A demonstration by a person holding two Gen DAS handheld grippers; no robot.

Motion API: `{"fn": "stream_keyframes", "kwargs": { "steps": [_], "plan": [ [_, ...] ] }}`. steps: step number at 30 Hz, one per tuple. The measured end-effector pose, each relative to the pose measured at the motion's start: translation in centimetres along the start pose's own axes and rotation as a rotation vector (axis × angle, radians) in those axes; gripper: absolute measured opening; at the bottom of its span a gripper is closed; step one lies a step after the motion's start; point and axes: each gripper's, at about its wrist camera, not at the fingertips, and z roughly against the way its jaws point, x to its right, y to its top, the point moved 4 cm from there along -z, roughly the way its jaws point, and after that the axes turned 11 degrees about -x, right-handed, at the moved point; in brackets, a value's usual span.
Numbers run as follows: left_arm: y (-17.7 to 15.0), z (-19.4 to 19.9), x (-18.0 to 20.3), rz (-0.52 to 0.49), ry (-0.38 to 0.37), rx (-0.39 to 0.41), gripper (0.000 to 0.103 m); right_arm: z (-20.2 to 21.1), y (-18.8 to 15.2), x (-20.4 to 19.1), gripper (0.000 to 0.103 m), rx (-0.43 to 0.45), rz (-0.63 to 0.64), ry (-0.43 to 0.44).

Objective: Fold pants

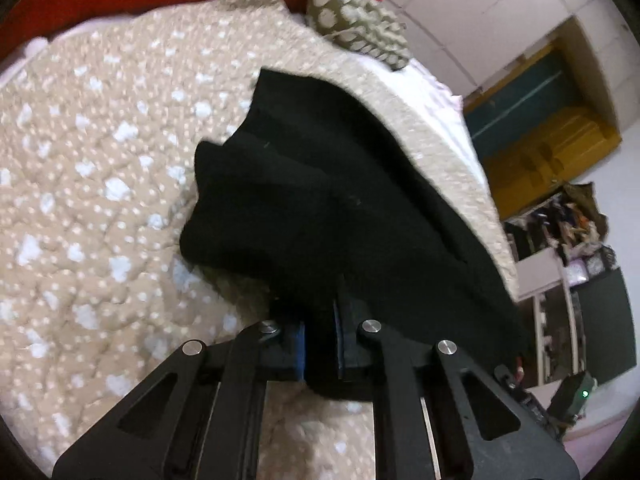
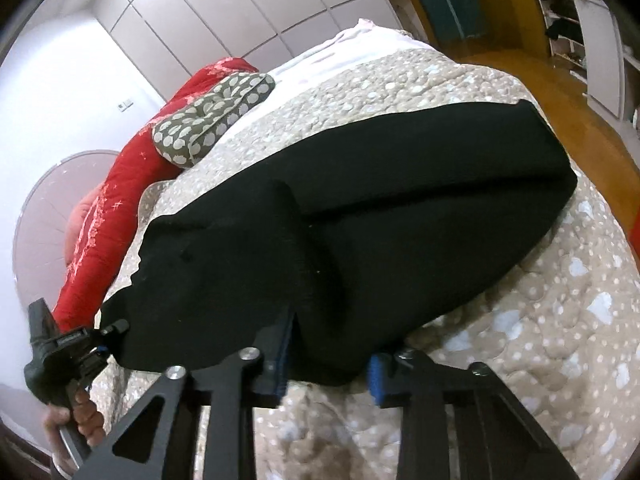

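Observation:
Black pants (image 1: 320, 200) lie on a beige quilted bed cover (image 1: 100, 160). My left gripper (image 1: 320, 344) is shut on the near edge of the pants, lifting the cloth a little; its blue pads (image 1: 299, 346) press the fabric. In the right wrist view the pants (image 2: 360, 240) stretch across the bed toward the far corner. My right gripper (image 2: 332, 364) has its jaws wide apart around the near edge of the pants, which drapes over the left pad (image 2: 282, 360). The left gripper (image 2: 108, 330) also shows at the left of the right wrist view, held by a hand, at the pants' other near corner.
A spotted olive cushion (image 2: 212, 120) and a red quilt (image 2: 120, 200) lie at the head of the bed. White wardrobe doors (image 2: 240, 12) stand behind. A wooden floor (image 2: 560, 92) and open shelves (image 1: 560, 240) lie beyond the bed's edge.

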Motion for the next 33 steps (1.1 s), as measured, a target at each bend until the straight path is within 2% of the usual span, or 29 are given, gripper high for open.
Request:
{"fn": "stream_keyframes", "kwargs": {
  "steps": [1, 3, 6, 10, 12, 14, 16, 18, 20, 23, 24, 25, 26, 27, 30, 33],
  "plan": [
    [-0.2, 0.9, 0.1, -0.011, -0.016, 0.003, 0.009, 0.6, -0.4, -0.8, 0.017, 0.008, 0.032, -0.004],
    [-0.8, 3.1, 0.2, -0.053, -0.014, 0.018, 0.009, 1.7, -1.0, -1.9, 0.015, 0.006, 0.073, 0.004],
    [-2.3, 6.1, -0.6, -0.110, 0.033, 0.034, 0.009, 4.1, -3.1, -3.7, 0.015, -0.020, 0.114, 0.056],
    [-4.1, 6.3, -3.7, -0.093, 0.097, -0.003, 0.009, 4.5, -7.1, -4.0, 0.019, -0.127, 0.125, 0.092],
    [-4.8, 5.2, -5.1, -0.064, 0.117, -0.031, 0.009, 4.5, -8.7, -2.1, 0.023, -0.181, 0.083, 0.055],
    [-5.4, 4.6, -5.8, -0.041, 0.113, -0.044, 0.009, 5.8, -8.9, 0.2, 0.031, -0.140, 0.030, 0.008],
    [-5.4, 4.6, -5.7, -0.039, 0.124, -0.030, 0.009, 7.3, -8.3, 2.7, 0.048, -0.064, -0.056, -0.025],
    [-5.4, 4.6, -5.0, -0.058, 0.149, -0.012, 0.009, 8.2, -7.3, 4.9, 0.049, -0.001, -0.157, -0.013],
    [-5.2, 4.6, -4.4, -0.077, 0.177, -0.003, 0.009, 7.6, -5.9, 6.0, 0.049, 0.030, -0.189, -0.017],
    [-4.6, 4.2, -4.6, -0.065, 0.183, -0.013, 0.009, 4.9, -4.1, 6.3, 0.050, 0.015, -0.184, -0.025],
    [-4.6, 4.0, -4.8, -0.056, 0.181, -0.018, 0.009, 4.4, -3.6, 6.2, 0.045, 0.039, -0.183, -0.013],
    [-4.4, 3.9, -4.8, -0.051, 0.181, -0.022, 0.009, 4.3, -3.2, 6.0, 0.027, 0.065, -0.181, 0.001],
    [-4.3, 3.9, -4.8, -0.049, 0.179, -0.024, 0.009, 4.3, -2.9, 6.0, 0.014, 0.067, -0.183, 0.018],
    [-4.4, 4.0, -4.8, -0.052, 0.178, -0.025, 0.009, 4.8, -2.9, 5.8, 0.007, 0.062, -0.175, 0.028],
    [-4.4, 4.1, -4.9, -0.060, 0.169, -0.023, 0.009, 8.6, -3.6, 5.1, 0.006, 0.099, -0.077, -0.092],
    [-4.9, 3.8, -5.3, -0.045, 0.147, -0.041, 0.009, 11.5, -4.7, 6.1, 0.006, 0.101, -0.063, -0.186]
  ]
}}
